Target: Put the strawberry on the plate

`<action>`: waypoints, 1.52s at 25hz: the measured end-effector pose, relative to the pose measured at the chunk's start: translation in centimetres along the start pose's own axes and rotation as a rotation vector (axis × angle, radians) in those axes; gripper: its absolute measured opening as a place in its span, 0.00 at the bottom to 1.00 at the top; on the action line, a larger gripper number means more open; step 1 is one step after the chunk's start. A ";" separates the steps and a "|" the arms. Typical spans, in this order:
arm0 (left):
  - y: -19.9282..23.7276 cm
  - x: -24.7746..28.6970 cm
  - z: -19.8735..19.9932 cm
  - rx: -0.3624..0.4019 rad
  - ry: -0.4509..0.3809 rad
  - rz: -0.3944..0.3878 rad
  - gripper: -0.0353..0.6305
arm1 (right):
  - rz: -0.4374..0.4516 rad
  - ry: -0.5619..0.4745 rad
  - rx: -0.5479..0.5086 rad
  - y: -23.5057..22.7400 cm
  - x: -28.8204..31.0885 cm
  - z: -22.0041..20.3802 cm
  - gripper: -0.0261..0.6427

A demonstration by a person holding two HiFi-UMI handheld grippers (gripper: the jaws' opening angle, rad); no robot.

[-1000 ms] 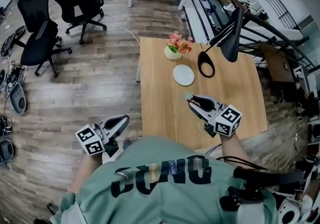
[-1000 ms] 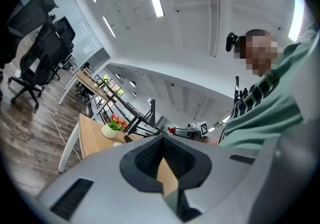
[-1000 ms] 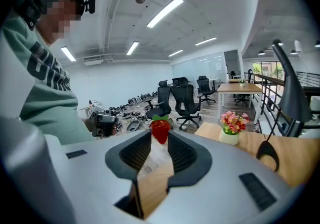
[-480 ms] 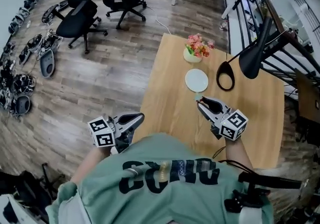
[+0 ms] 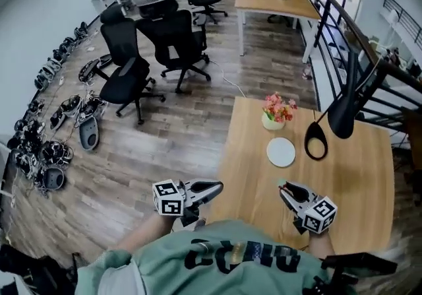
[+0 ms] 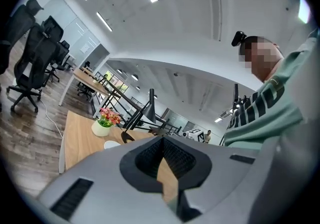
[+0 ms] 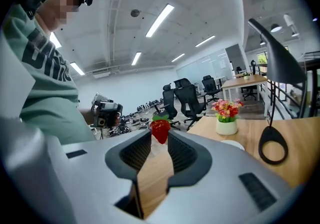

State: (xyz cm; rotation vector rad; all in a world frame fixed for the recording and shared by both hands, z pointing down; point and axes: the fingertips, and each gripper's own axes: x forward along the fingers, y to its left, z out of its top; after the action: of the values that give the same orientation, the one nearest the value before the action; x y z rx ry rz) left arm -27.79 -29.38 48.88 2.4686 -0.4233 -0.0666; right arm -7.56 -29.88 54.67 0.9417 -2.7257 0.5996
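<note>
Right gripper view: the strawberry (image 7: 160, 130) is pinched at the tips of the right tongs (image 7: 160, 138), above the worktop's (image 5: 356, 175) near edge. The plate (image 7: 232, 144), towards the far edge, is partly hidden by a jaw. The left tongs (image 6: 162, 140) are closed and empty.

Wooden table (image 5: 359, 185) (plate (image 5: 281, 152), flowerpot (image 5: 273, 121), lamp (image 5: 343, 116))

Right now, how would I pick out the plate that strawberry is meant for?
Find the wooden table in front of the green-shirted person. Near its far end stand a white pot of pink flowers and a black lamp's ring-shaped base; the plate lies just nearer than the pot, beside that base. It is the only flat, plain white disc there.
</note>
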 end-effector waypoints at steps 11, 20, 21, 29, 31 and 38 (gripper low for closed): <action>1.3 -1.2 0.1 0.014 -0.068 0.021 0.05 | 0.016 -0.012 -0.098 -1.4 2.7 3.6 0.21; 3.1 2.0 -0.3 0.030 -0.022 0.020 0.05 | 0.047 -0.047 -0.123 -4.0 4.5 3.8 0.21; 3.5 2.4 -0.5 0.031 -0.008 0.013 0.05 | 0.050 -0.050 -0.123 -3.9 4.9 3.9 0.21; 7.8 8.1 -0.3 0.034 0.072 0.001 0.05 | 0.035 -0.056 -0.124 -8.0 7.2 4.8 0.21; 8.4 10.1 -1.4 0.022 0.105 -0.020 0.05 | 0.013 -0.045 -0.115 -9.2 6.8 4.0 0.21; 12.3 14.7 -3.4 0.011 0.173 -0.033 0.05 | -0.016 -0.033 -0.095 -12.9 7.8 3.3 0.21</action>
State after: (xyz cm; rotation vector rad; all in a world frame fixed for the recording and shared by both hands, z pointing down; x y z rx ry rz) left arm -16.84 -41.39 59.68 2.4677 -0.3086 0.1355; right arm -5.73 -44.82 58.10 0.9574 -2.7453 0.4518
